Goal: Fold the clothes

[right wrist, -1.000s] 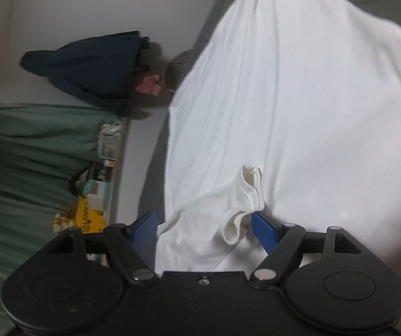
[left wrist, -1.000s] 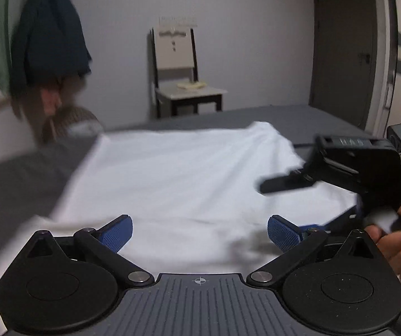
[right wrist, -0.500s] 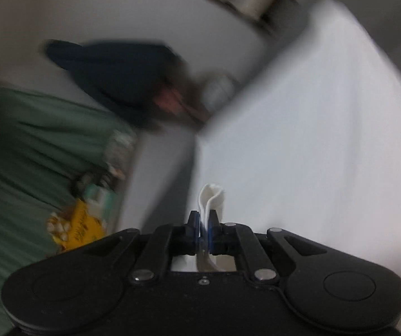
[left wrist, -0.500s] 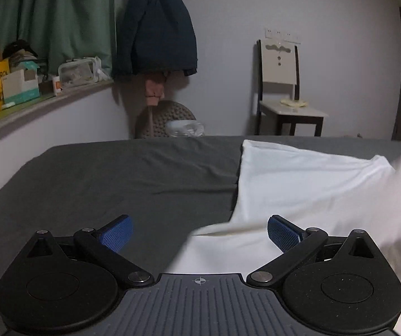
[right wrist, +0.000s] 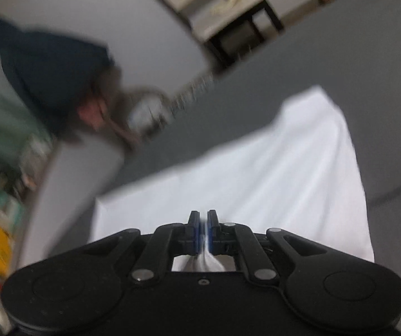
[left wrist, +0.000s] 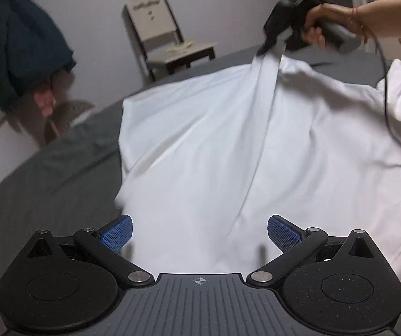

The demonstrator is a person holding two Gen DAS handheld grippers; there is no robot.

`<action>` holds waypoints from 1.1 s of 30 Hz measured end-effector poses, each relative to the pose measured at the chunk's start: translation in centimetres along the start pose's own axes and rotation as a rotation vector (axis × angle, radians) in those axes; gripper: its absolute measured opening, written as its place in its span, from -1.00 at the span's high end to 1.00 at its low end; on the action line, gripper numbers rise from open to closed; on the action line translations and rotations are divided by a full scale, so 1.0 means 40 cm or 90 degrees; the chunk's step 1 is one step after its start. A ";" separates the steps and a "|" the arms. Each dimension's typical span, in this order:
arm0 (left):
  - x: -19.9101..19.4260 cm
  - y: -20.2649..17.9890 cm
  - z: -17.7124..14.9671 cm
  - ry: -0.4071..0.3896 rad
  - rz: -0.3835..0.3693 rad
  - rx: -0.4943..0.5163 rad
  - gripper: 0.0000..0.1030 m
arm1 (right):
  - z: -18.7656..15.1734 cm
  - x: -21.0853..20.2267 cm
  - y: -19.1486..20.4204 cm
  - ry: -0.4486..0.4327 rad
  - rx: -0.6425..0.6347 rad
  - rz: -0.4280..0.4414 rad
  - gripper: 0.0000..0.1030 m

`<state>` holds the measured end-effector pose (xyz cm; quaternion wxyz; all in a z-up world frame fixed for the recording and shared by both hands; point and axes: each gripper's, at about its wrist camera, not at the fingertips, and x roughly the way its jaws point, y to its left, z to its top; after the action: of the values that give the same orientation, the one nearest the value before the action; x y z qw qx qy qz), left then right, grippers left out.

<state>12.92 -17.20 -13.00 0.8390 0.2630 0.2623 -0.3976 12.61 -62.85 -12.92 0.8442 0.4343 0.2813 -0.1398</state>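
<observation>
Grey bed [left wrist: 46, 173] carries the white garment [left wrist: 200, 154] – spread w/ long axis approx 7-to-1 o'clock in left view. Looks light, soft, floppy; best pinched at hems/corners. Right gripper [right wrist: 203, 231] clamped on a fabric fold, lifting it at 1 o'clock. Left gripper [left wrist: 199, 231] – jaws apart, nothing held.

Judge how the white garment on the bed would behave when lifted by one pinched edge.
Probably floppy: the white garment hangs in a tent from the right claw. Likely light: a thin pinch holds it. It may slide, dragging across the grey bed.
</observation>
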 end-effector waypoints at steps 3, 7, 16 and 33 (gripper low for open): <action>-0.015 0.037 0.002 -0.019 -0.023 -0.059 -1.00 | 0.020 0.020 -0.024 0.012 0.007 -0.040 0.88; -0.011 0.054 -0.004 -0.025 -0.040 -0.079 -1.00 | 0.015 0.056 -0.070 0.094 0.015 -0.061 0.40; 0.010 0.051 -0.017 0.023 -0.086 -0.082 -1.00 | -0.017 -0.046 -0.119 0.029 0.085 -0.040 -0.17; 0.005 0.193 -0.051 -0.056 -0.098 -0.347 -1.00 | 0.002 -0.118 -0.089 -0.053 0.024 -0.027 0.89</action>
<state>18.77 -11.77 -12.81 0.8567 -0.0107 0.3420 -0.3859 7.14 -65.04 -12.38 0.8438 0.4375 0.2526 -0.1811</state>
